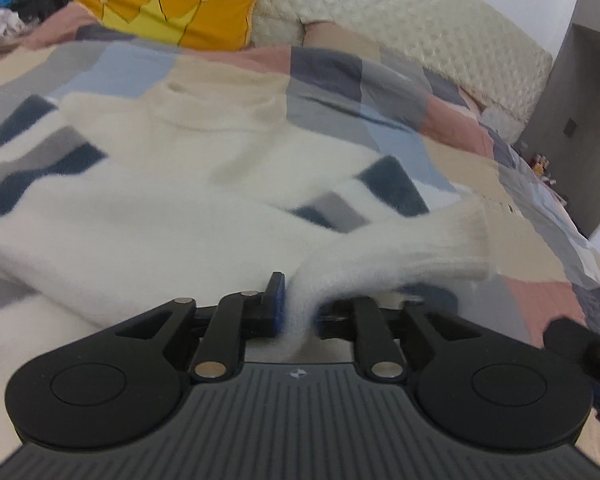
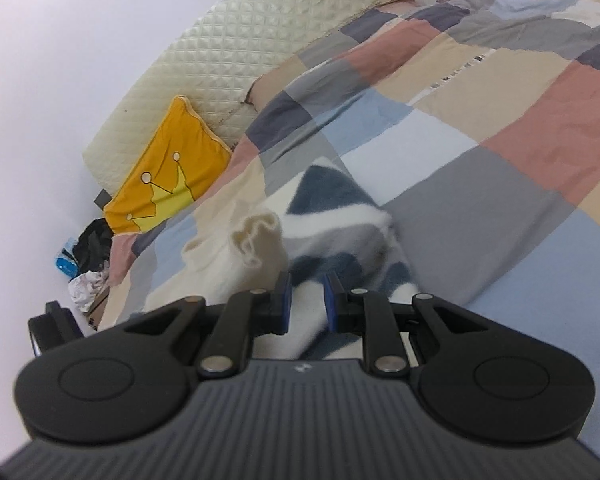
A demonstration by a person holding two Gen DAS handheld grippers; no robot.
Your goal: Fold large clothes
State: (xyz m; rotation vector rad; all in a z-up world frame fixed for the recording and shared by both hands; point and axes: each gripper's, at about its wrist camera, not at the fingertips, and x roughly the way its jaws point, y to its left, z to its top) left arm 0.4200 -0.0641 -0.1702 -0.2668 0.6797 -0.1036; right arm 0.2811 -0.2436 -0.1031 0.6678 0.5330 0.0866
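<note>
The white sweater (image 1: 148, 216) with blue-grey bands is lying spread on the patchwork quilt (image 1: 440, 128). The left gripper (image 1: 298, 304) is pinching its sleeve, cuff trailing right. The right gripper (image 2: 307, 300) is gripping a fold narrowly. Open quilt is lying rightward; headboard (image 2: 204, 76) bounding behind.

No words, numbers or brand names can be read in either view; the only signs are a yellow crown drawn on the orange cushion (image 1: 172, 4) (image 2: 168, 176) by the headboard, and a small white emblem, too small to make out, on the ribbed grey body of each gripper, left (image 1: 296, 374) and right (image 2: 300, 369); dark marks on a beige patch of the quilt (image 1: 496, 204) are too blurred to read.
</note>
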